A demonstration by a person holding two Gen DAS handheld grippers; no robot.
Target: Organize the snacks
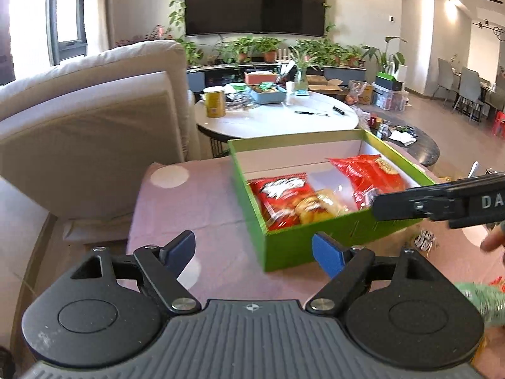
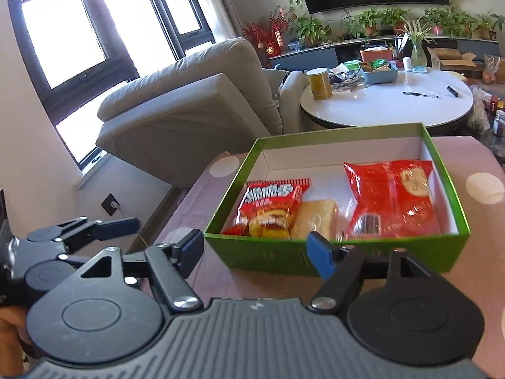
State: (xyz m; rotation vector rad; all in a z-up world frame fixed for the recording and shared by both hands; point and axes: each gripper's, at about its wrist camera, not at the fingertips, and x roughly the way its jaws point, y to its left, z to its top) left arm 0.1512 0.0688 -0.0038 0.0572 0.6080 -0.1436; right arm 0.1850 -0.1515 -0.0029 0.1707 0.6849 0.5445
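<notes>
Left wrist view: left gripper (image 1: 252, 254) jaws wide, empty, over pink cloth (image 1: 195, 202). Green box (image 1: 284, 249) at 1 o'clock, two red bags (image 1: 276, 200) and bun (image 1: 318, 207) inside. Right gripper (image 1: 383, 207) crosses box rim at 3 o'clock; risk: knocks rim, box slides.

Right wrist view: right gripper (image 2: 255, 252) jaws apart, empty. Box (image 2: 347, 257) at 12 o'clock, large bag (image 2: 391, 197) right half. Left gripper (image 2: 126, 222) at 9 o'clock; grippers close, may collide.

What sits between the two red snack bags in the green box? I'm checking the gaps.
A pale bread-like pastry in clear wrap lies between the small red bag and the large red bag, touching the small one; the right wrist view shows it best.
</notes>
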